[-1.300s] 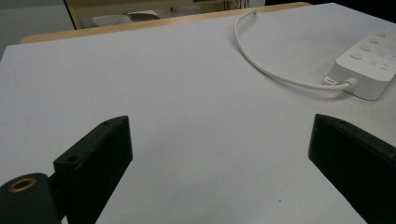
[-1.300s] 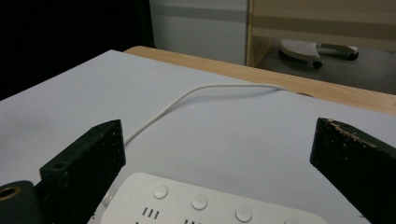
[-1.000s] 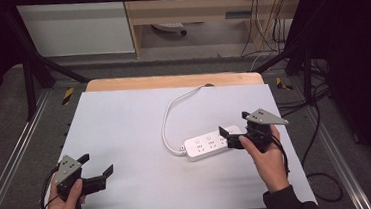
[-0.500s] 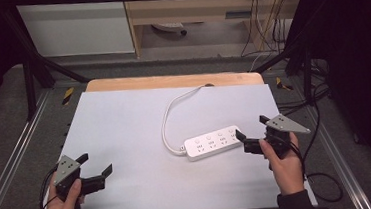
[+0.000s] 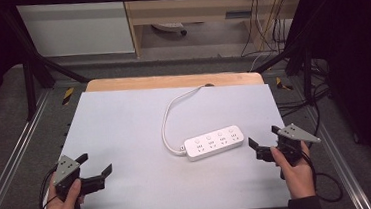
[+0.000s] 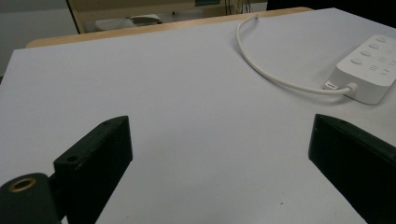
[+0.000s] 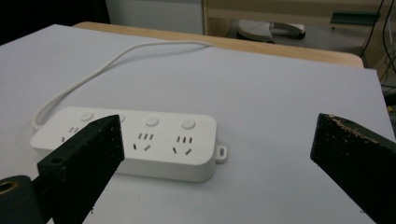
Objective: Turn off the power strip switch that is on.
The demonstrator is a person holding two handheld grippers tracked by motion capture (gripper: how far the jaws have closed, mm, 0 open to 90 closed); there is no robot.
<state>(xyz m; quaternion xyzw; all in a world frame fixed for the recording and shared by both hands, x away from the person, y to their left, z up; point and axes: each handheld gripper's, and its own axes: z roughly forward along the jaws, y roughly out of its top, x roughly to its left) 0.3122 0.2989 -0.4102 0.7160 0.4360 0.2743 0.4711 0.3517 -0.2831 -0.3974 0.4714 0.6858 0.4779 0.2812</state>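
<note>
Since the earlier frame, the right gripper (image 5: 262,142) has withdrawn toward 4 o'clock, jaws apart, clear of the power strip (image 5: 213,142) lying mid-surface. Left gripper (image 5: 96,168), jaws apart, waits at 8 o'clock. Re-approach level, squaring jaws across the strip's short end.

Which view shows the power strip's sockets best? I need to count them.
The right gripper view: the power strip lies close, sockets and buttons distinct. The high view shows it whole but small; the left gripper view catches one end.

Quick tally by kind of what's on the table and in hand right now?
Power strip, white, with its cord: 1
Grippers, both open, left gripper and right gripper: 2
Total: 3
</note>
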